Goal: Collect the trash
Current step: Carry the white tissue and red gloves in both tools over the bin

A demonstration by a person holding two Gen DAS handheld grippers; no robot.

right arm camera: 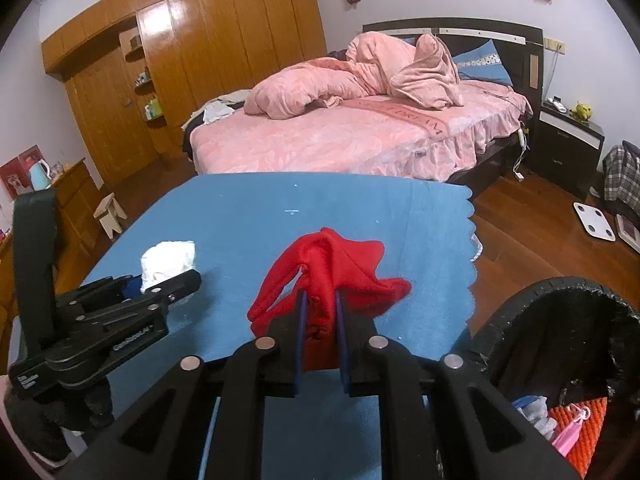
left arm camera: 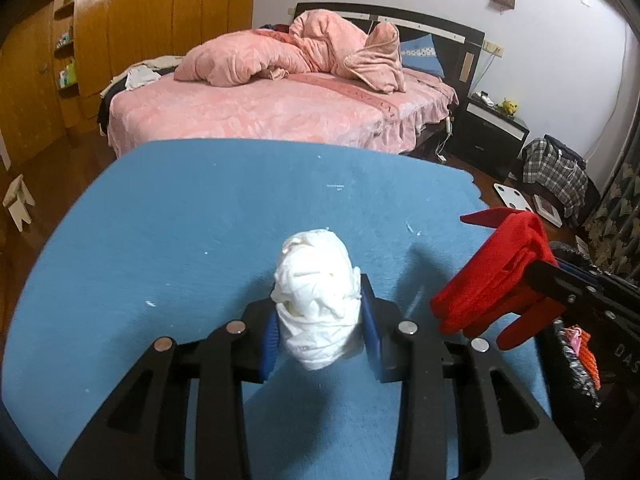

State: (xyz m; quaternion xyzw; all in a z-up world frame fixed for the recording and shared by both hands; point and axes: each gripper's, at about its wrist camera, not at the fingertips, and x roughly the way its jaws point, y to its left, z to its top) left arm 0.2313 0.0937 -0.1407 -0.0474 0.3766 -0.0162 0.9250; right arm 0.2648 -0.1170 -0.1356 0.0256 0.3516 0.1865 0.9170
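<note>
So both grippers have something right now. The left gripper (left arm camera: 320, 316) is clamped on a crumpled white tissue wad (left arm camera: 316, 300), blue pads squeezing it from both sides, and the wad sticks up out of the jaws above the blue table (left arm camera: 200, 220). From the right wrist view you can see that same wad (right arm camera: 168, 260) over on the left, poking out past the black fingers of the left gripper (right arm camera: 172, 284). The right gripper (right arm camera: 320, 312) is pinched tight on a red cloth (right arm camera: 332, 268), a bunch of the fabric jammed between the two thin blue pads while the rest flops out over the table (right arm camera: 240, 208) to either side. In the left wrist view the red cloth (left arm camera: 496, 276) hangs off to the right, just past the table's right edge. There's a black bin (right arm camera: 560, 320) at the near right, beside the table corner, with some orange and pink stuff down inside it, can't really tell what. A few tiny white specks are scattered on the blue surface. Far behind it all is a bed (left arm camera: 280, 116) with a rumpled pink duvet (left arm camera: 288, 52), wooden wardrobes on the left wall, and a dark nightstand (right arm camera: 568, 140) on the right.
</note>
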